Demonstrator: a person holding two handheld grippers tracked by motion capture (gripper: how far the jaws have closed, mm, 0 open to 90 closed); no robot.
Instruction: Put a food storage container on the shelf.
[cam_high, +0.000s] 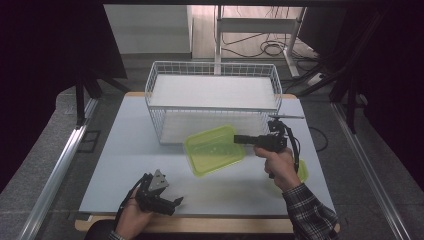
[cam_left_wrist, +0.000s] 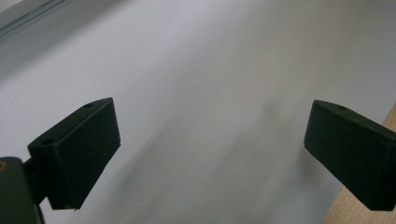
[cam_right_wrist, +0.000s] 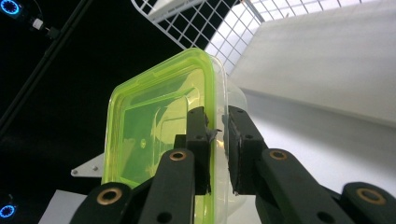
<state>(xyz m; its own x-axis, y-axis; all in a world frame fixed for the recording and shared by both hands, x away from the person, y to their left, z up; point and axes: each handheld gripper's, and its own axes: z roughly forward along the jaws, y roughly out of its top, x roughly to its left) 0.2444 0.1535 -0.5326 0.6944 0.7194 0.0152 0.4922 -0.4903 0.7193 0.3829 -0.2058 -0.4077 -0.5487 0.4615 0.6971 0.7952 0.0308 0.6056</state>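
A clear plastic container with a yellow-green lid (cam_high: 214, 149) hangs just above the table, in front of the wire basket (cam_high: 165, 125). My right gripper (cam_high: 239, 139) is shut on its right edge. In the right gripper view the two black jaws of that gripper (cam_right_wrist: 217, 123) pinch the rim of the container (cam_right_wrist: 154, 135), one on the lid side and one on the clear wall. My left gripper (cam_high: 175, 202) rests low near the table's front edge, pointing right. Its jaws (cam_left_wrist: 210, 135) stand wide open over bare table, with nothing between them.
The white wire basket (cam_right_wrist: 196, 23) stands at the back middle of the pale table (cam_high: 125, 150), with a white sheet on its floor. Another yellow-green piece (cam_high: 301, 172) lies on the table under my right hand. The table's wooden front edge (cam_left_wrist: 345, 210) runs close to the left gripper.
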